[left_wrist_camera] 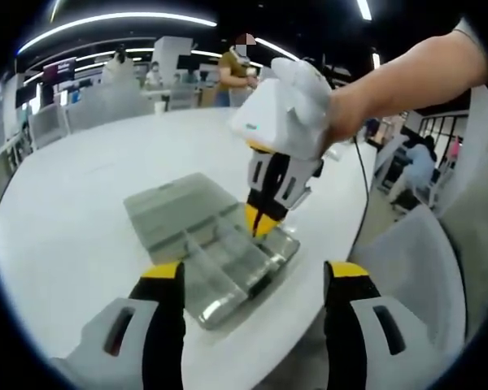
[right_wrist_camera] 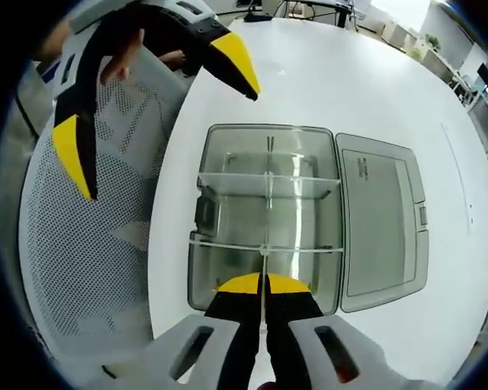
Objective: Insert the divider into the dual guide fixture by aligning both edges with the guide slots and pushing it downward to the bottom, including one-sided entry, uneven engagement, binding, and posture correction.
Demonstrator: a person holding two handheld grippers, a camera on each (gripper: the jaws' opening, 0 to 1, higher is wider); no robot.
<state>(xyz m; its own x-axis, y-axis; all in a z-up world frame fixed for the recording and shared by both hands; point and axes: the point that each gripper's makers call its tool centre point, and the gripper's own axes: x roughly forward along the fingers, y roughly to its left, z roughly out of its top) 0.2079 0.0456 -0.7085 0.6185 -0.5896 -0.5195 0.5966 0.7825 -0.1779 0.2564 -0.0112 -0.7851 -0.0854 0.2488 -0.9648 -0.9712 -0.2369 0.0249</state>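
On the round table [right_wrist_camera: 342, 73] sits the divided box [right_wrist_camera: 264, 219], its open lid [right_wrist_camera: 382, 219] lying flat beside it, a mesh chair [right_wrist_camera: 89, 244] just off the table's edge.

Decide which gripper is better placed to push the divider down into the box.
Right. The right gripper is shut on the divider, directly above the box; the left gripper is open, off to the side.

A clear plastic box [right_wrist_camera: 268, 219] lies open on the white desk [right_wrist_camera: 342, 81], its flat lid [right_wrist_camera: 382, 219] folded out beside it. Thin clear cross walls split the box into compartments. A thin clear divider [right_wrist_camera: 266, 244] stands on edge along the box's midline, its near end pinched between the yellow tips of the right hand-held gripper [right_wrist_camera: 264, 284].
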